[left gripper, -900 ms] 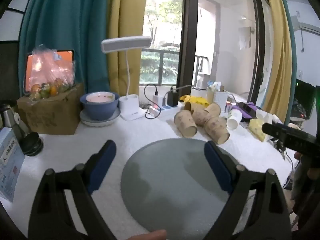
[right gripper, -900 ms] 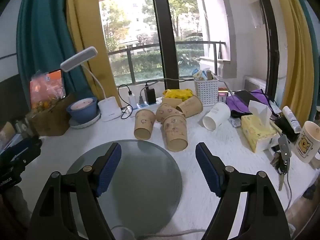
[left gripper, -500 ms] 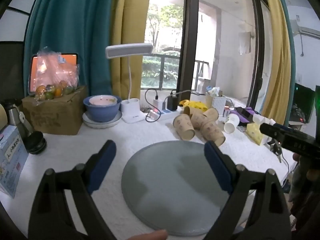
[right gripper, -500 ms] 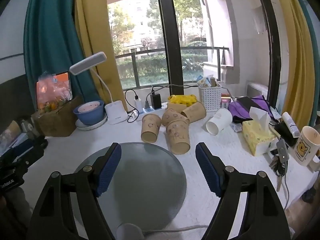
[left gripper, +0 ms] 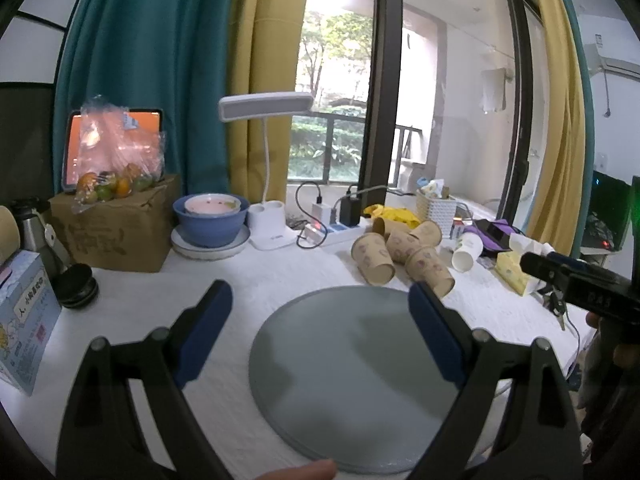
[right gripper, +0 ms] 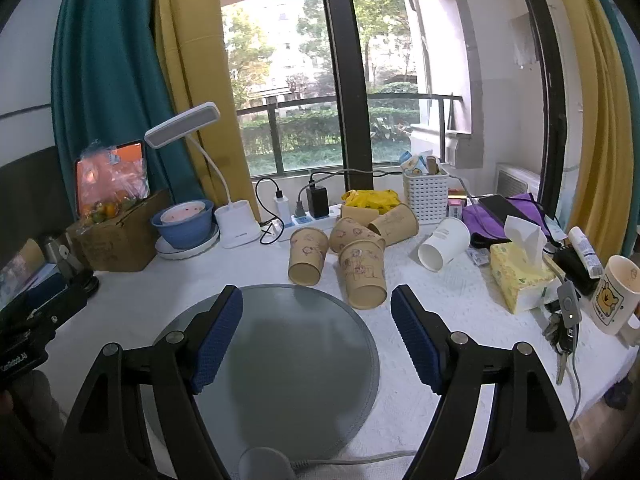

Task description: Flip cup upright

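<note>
**Grippers pulled back, cups not yet touched**

Both views have been lifted and drawn back from the table (right gripper: 460, 296). The cups (right gripper: 362, 276) lie tipped beyond the mat (right gripper: 288, 344). The left gripper (left gripper: 320, 312) and right gripper (right gripper: 316, 320) are held wide apart, empty. No flip is begun.

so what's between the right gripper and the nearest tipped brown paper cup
Only the far edge of the round grey mat and a bare strip of white tablecloth before the brown paper cup, seen in the right wrist view.
</note>
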### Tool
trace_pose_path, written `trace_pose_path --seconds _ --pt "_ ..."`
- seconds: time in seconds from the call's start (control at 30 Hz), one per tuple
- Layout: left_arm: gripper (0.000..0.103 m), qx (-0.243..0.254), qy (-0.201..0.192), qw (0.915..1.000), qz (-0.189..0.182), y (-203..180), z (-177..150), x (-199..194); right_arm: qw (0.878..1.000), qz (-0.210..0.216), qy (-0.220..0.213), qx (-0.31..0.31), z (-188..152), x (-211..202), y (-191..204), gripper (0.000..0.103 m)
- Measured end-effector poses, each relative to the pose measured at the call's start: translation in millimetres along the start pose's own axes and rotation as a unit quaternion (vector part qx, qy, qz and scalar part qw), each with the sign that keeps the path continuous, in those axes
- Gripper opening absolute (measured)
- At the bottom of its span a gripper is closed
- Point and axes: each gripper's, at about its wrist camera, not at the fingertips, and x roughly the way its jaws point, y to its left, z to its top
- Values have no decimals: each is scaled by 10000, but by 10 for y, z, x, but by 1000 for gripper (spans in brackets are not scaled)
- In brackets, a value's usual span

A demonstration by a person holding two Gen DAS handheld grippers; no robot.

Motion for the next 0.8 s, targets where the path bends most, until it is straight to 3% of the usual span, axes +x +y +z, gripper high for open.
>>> trace_pose_path --seconds 0.8 --pt "91 -166 -80 9998 -51 70 -26 -6 10000 28 -3 -30 -12 9 11 79"
